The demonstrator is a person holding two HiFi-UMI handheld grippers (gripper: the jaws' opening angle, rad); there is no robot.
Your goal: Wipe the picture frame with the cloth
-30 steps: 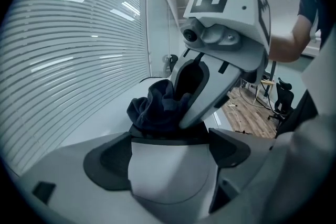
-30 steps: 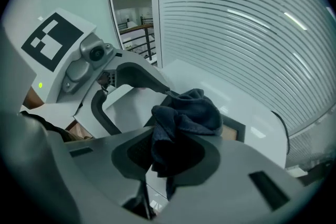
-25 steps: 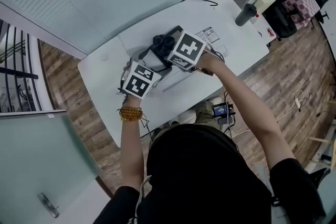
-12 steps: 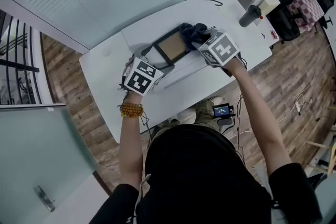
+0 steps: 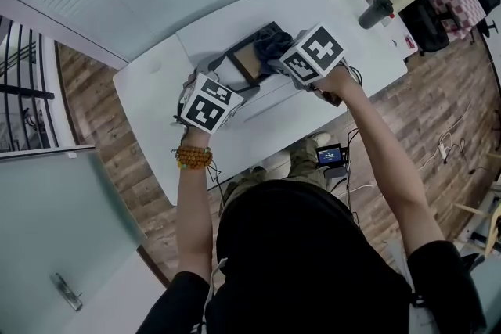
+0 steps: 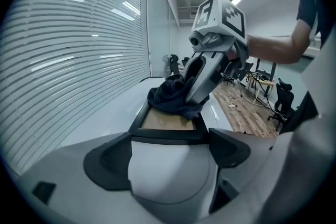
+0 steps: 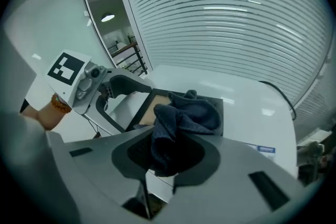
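- Wiping is the step in hand: my right gripper [image 7: 165,159] has the dark blue bunched cloth [image 7: 184,113] pressed down on the black-rimmed rectangular picture frame with a tan panel [image 5: 247,59].
- The picture frame lies flat on the white tabletop [image 5: 156,109], towards its far side, between my two grippers. The cloth covers the frame's far right part, and the tan panel shows bare to the near left.
- To do this well, I judge the cloth should travel across the whole panel and along the rim with light, even pressure. The hard tips must stay off the surface.
- The frame could slide under the strokes, so my left gripper [image 6: 168,147] has to brace it firmly.
- Right fingers: clenched on a thick fold of the cloth, which fills the gap between them and spills forward onto the frame.
- Left fingers: spread wide, one at each corner of the frame's near end. They appear to touch both corners, so I read them as grasping the frame.
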